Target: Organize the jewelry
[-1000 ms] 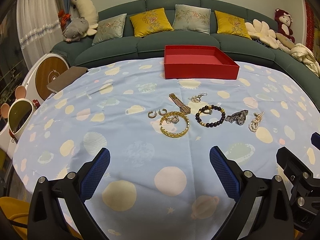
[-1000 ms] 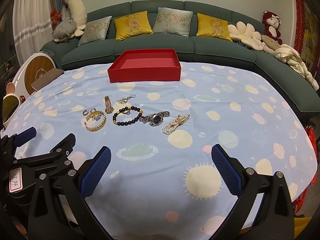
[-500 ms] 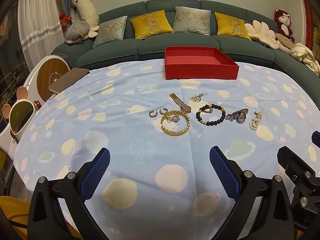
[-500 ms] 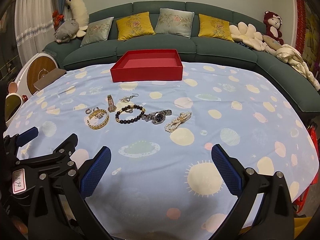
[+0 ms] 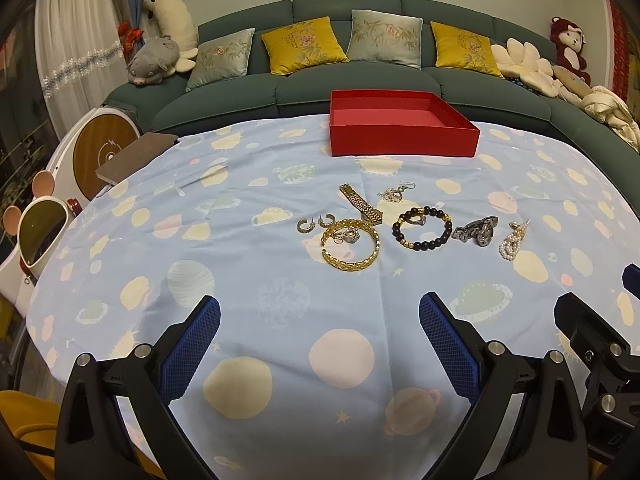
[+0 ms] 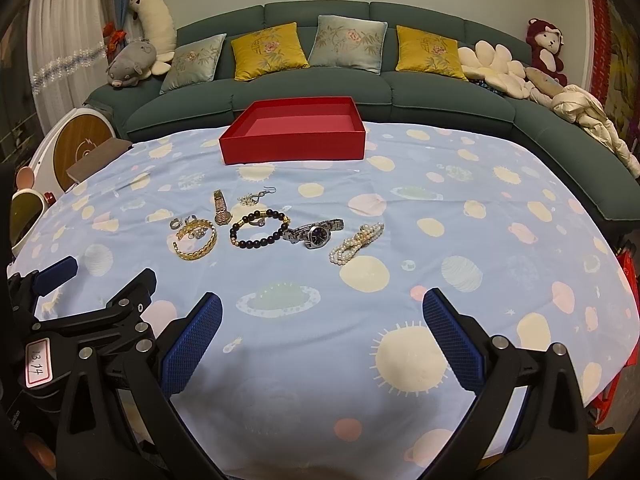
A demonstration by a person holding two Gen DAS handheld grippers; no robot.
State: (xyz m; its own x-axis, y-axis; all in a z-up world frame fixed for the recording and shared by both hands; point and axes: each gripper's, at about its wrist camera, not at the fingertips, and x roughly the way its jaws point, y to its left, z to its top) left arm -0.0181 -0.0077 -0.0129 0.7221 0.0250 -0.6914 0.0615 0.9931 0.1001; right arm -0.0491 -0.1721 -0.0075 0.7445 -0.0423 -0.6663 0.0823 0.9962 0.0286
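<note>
Gold bangle (image 5: 351, 243), open-ended, chain-textured

Over the last second both views have tilted slightly downward, so the red box (image 5: 402, 130) and the jewelry row around the gold bangle (image 5: 351, 245) sit a little lower in frame; the picture frames on the wall show more in the right view.

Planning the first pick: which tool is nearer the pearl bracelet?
Right. The pearl bracelet lies just ahead of the right tool; the left tool sits farther left.
</note>
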